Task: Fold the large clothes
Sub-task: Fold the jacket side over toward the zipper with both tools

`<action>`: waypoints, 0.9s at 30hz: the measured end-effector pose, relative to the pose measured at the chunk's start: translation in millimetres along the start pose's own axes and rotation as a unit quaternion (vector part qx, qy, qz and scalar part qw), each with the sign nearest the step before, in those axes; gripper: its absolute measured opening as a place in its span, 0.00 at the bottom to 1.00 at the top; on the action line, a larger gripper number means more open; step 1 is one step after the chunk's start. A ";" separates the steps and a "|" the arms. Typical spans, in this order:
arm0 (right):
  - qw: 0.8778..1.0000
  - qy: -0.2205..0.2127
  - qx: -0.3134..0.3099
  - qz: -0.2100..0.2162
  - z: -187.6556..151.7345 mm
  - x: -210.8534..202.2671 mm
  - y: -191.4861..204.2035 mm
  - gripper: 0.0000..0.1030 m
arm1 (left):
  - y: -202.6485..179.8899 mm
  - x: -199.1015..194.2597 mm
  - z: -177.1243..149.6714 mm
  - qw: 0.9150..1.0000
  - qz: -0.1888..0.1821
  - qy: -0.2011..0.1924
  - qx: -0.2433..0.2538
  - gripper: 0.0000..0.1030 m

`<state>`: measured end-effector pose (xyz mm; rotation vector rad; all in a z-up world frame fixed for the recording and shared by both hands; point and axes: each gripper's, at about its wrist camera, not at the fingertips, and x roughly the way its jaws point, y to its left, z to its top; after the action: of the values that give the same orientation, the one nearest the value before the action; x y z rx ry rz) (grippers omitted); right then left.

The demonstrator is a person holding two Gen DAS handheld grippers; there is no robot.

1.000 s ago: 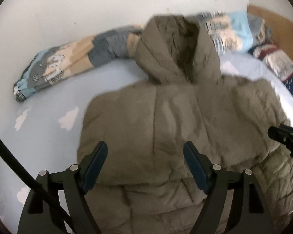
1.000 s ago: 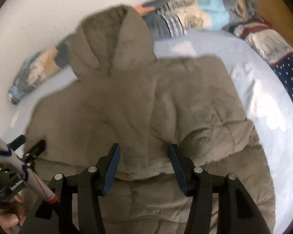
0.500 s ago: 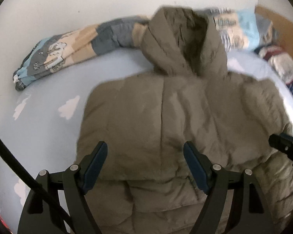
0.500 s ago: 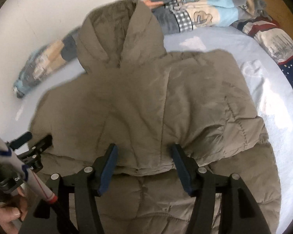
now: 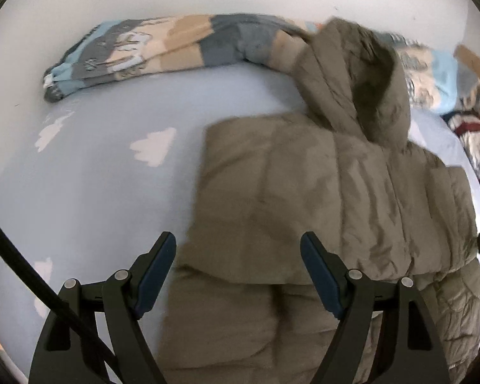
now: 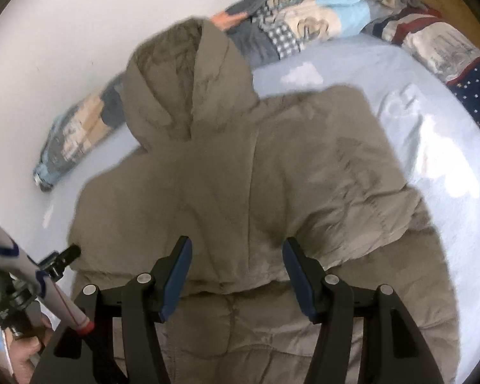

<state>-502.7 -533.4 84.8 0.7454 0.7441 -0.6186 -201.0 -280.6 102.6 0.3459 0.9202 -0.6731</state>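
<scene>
Right wrist: one jacket point(image 6: 240, 176), one gripper point(image 6: 236, 256).

The puffer jacket point(image 5: 304, 198) is running off the bottom edge in both views, its hem unseen. The patterned blanket point(image 6: 307, 16) is blurring, its print unreadable.

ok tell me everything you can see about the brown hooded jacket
The jacket is a puffy, quilted, olive-brown coat of soft padded fabric. It lies flat on the pale blue bed sheet, its sides folded in over the body. A crosswise fold edge runs just ahead of both tongs, with more quilted fabric below it. Its hood points at the wall and rests on a patchwork blanket. Neither tongs grips it.
</scene>
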 end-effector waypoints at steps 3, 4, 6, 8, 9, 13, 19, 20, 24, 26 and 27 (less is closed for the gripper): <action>1.000 -0.018 0.002 -0.014 3.2 -20.6 -16.0 0.69 | 25.5 -5.3 -6.7 1.000 -0.013 0.015 -0.004 0.77; 1.000 -0.019 0.004 -0.021 2.4 -26.3 -24.4 0.69 | 34.1 -7.0 -11.8 0.999 -0.021 0.023 -0.005 0.77; 0.999 -0.013 0.010 -0.029 -2.4 -36.8 -47.3 0.69 | 53.5 -11.9 -25.3 0.998 -0.042 0.038 -0.015 0.77; 0.999 0.002 0.022 -0.029 -13.9 -48.5 -74.8 0.69 | 76.2 -21.5 -48.1 0.996 -0.065 0.052 -0.030 0.77; 0.999 0.006 0.029 -0.029 -20.3 -55.2 -86.8 0.69 | 86.0 -27.9 -61.4 0.995 -0.069 0.057 -0.034 0.77; 0.997 0.019 0.048 -0.050 -68.2 -87.1 -132.3 0.74 | 110.7 -52.5 -116.1 0.993 -0.075 0.075 -0.054 0.77; 0.994 0.060 0.070 -0.059 -133.9 -112.6 -174.8 0.77 | 120.9 -70.1 -199.3 0.981 -0.110 0.131 -0.088 0.77; 0.993 0.064 0.080 -0.051 -143.1 -115.4 -178.2 0.78 | 119.3 -71.4 -208.0 0.981 -0.112 0.134 -0.090 0.77; 0.991 0.081 0.100 -0.033 -172.2 -125.7 -187.4 0.80 | 101.2 -79.6 -225.3 0.986 -0.101 0.120 -0.057 0.65; 0.991 0.083 0.097 -0.032 -182.1 -129.6 -186.7 0.83 | 88.1 -79.8 -228.1 0.986 -0.110 0.118 -0.037 0.38; 0.991 0.085 0.095 -0.031 -186.0 -129.0 -186.5 0.84 | 81.6 -79.8 -230.0 0.989 -0.091 0.113 -0.024 0.38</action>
<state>-781.4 -468.6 20.7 0.9626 0.8754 -0.6953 -321.7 -63.9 36.2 0.3014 1.1922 -0.7890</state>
